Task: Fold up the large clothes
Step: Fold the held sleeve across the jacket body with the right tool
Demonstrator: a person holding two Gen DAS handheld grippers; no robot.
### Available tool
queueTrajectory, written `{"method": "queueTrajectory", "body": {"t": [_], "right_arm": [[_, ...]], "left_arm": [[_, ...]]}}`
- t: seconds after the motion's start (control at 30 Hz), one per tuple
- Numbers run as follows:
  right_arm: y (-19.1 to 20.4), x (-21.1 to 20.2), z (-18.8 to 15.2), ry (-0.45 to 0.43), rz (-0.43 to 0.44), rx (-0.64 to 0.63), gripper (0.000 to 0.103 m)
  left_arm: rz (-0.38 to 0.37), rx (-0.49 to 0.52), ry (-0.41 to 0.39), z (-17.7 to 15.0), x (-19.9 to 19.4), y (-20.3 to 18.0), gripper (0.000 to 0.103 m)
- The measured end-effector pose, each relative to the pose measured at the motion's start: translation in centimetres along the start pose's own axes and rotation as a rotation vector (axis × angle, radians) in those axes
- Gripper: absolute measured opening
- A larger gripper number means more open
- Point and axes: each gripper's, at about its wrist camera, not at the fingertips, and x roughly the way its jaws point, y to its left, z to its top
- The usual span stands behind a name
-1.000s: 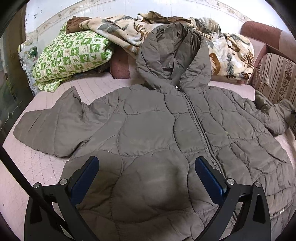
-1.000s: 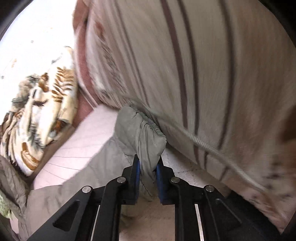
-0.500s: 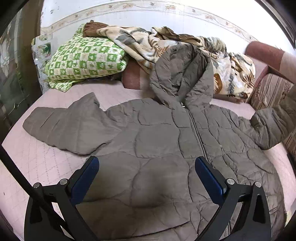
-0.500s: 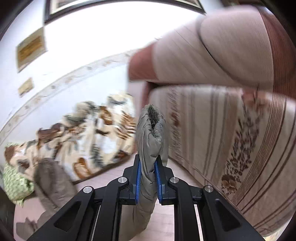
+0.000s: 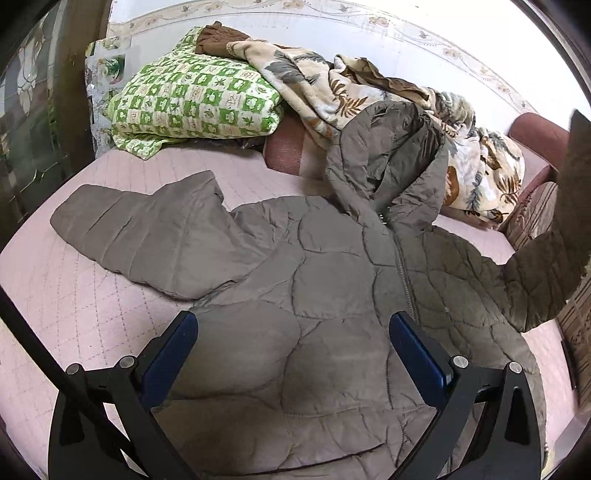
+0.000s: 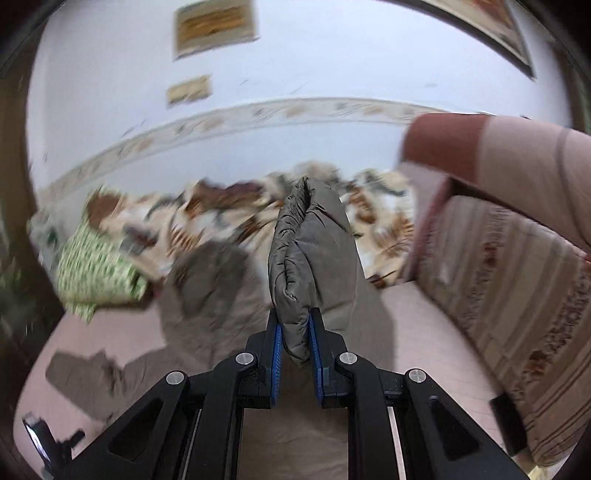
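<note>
Right now the grey-brown quilted jacket [image 5: 295,288] lies front-up, zipped, across the pink quilted bed [image 5: 74,302], filling the middle of the left wrist view. Hood [image 5: 391,170] sits at about 1 o'clock from the jacket's centre, propped against the leaf-print blanket [image 5: 332,88]. One sleeve [image 5: 147,236] lies flat on the bed toward 10 o'clock. Other sleeve [image 5: 546,266] is lifted off the bed at 3 o'clock and runs up out of frame at the right edge.

Left tool [image 5: 293,336]: jaws wide apart, nothing between the blue pads, hovering over the jacket's lower body; contact with the fabric not clear.

Right tool [image 6: 295,332]: jaws nearly together, clamped on the sleeve cuff [image 6: 306,251], which stands up bunched between the blue pads and sticks out past the tips toward 12 o'clock. Rest of that sleeve hangs below the tool. Right wrist view is motion-blurred.

Green-and-white checked pillow [image 5: 192,99] sits at 11 o'clock on the bed, with the blanket piled beside it along the white wall [image 5: 258,22]. Striped cushion [image 6: 517,302] and a reddish-brown bolster [image 6: 461,144] at 3 o'clock in the right wrist view. Two framed pictures [image 6: 214,26] on the wall at 11 o'clock, blurred.
</note>
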Motion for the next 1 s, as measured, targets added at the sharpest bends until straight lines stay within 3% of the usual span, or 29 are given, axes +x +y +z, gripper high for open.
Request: {"method": "queueTrajectory", "body": {"t": [0.37,0.57,0.73,0.8,0.93,1.0], "right_arm": [[14.0,8.9,-9.3,0.192,0.143,-0.153,0.015],[18.5,14.6,-16.5,0.319,0.167,-0.182,0.014],[20.3,16.2,-19.2,0.350,0.201,-0.179,0.015],[20.8,16.6,-19.9,0.370,0.212,-0.185,0.021],[20.9,16.8,-20.6,0.449,0.323,-0.161,0.049],[20.0,15.7,-20.3,0.434,0.369,-0.135,0.052]], "left_arm": [[0.054,-0.138,0.026,0.7,0.3,4.4,0.103],[0.069,-0.147,0.045,0.5,0.8,5.2,0.103],[0.076,-0.164,0.052,0.6,1.1,5.7,0.103],[0.081,-0.168,0.053,0.7,1.2,5.8,0.103],[0.077,-0.168,0.056,1.0,1.7,5.5,0.103],[0.078,-0.156,0.057,1.0,1.9,5.2,0.103]]}}
